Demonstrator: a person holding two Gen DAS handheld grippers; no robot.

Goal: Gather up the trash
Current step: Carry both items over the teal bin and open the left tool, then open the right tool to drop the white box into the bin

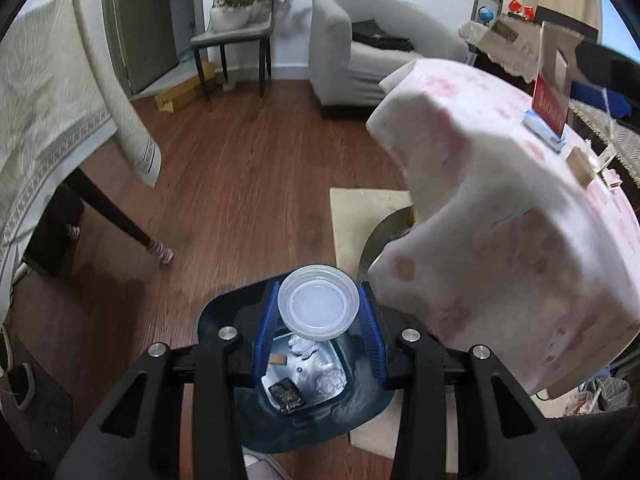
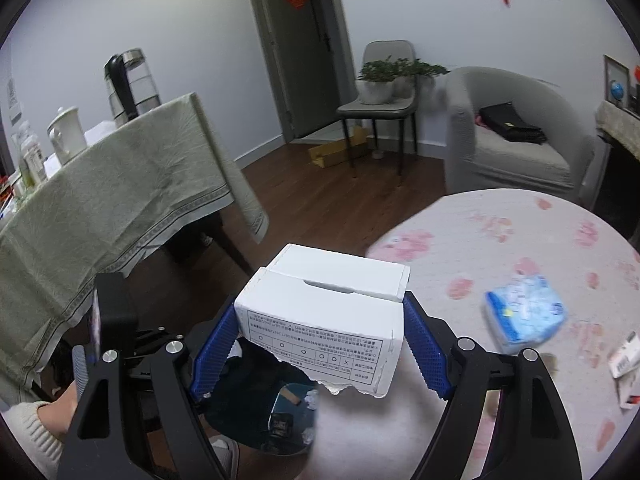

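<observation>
Grippers (image 1: 319, 322) (image 2: 319, 338): one cup (image 1: 319, 306), one box (image 2: 324, 320).

Both grippers, left gripper (image 1: 319, 334) and right gripper (image 2: 320, 346), have black arms, silver screws and ribbed blue pads (image 2: 425, 350). A knitted sleeve (image 2: 30, 432), probably cream, shows.

One clear round plastic lid (image 1: 319, 306) at lower centre, one torn white cardboard box (image 2: 326, 322) at lower centre, one dark bin (image 1: 304, 380) at bottom centre, one blue tissue pack (image 2: 526, 312) at right, two cloth-covered tables (image 2: 520, 248)
</observation>
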